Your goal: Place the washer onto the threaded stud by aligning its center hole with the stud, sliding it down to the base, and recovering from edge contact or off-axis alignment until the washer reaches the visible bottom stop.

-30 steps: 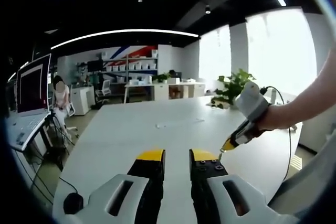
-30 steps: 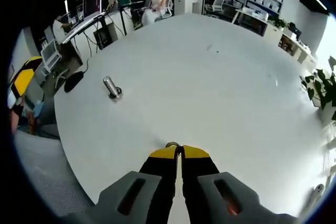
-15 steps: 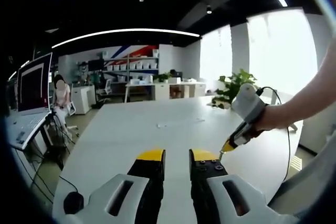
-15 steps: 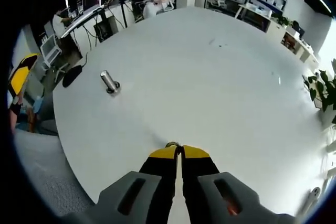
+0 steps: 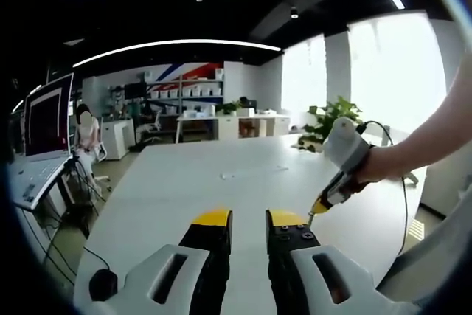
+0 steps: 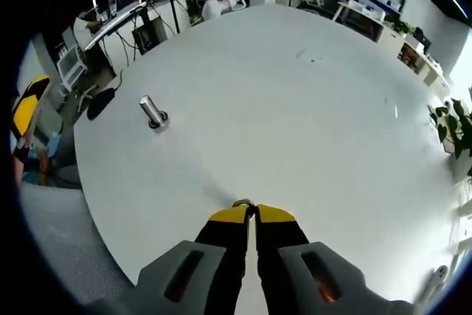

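My right tongs pinch the washer above the white tabletop, well apart from the upright stud. My left tongs hang slightly parted, gripping nothing.

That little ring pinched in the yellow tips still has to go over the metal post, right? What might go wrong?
The right gripper pinches the washer by its edge only, so it may slip out. The stud stands well off to the left on the white table, so the hole may come down off-centre and catch on the threads. The left gripper holds nothing, so nothing steadies the stud.
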Demonstrator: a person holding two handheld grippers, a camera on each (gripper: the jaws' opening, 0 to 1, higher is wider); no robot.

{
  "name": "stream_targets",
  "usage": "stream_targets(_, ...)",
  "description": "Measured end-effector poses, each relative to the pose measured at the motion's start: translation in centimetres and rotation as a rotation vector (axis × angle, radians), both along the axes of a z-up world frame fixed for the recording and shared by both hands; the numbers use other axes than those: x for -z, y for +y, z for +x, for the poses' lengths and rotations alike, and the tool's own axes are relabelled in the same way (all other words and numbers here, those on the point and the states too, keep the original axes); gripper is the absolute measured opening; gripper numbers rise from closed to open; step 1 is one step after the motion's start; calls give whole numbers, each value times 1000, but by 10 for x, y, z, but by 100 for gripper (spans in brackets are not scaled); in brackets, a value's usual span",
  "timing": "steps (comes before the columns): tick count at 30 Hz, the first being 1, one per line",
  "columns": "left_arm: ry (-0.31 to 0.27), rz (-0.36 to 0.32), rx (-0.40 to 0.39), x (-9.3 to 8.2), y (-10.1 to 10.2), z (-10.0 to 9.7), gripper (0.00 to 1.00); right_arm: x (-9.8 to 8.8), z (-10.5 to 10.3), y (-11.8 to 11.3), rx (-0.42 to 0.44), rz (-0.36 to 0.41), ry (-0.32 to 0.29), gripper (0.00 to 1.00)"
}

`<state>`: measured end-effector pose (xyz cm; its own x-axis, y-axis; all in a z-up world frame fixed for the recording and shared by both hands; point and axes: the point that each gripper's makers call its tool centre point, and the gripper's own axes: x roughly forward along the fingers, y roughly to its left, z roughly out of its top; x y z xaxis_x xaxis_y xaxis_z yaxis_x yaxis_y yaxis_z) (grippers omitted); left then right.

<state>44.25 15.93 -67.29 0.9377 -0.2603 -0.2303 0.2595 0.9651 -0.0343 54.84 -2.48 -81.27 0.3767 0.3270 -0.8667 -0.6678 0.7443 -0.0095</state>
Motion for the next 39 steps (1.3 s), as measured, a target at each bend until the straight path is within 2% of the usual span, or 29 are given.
stream_targets(14, 7, -2, -2, 2, 1, 0, 16, 0, 0, -2, 18, 7, 28, 5)
stream_targets(39, 17, 9, -1, 4, 1, -1, 15, 0, 0, -3, 14, 1, 40, 6)
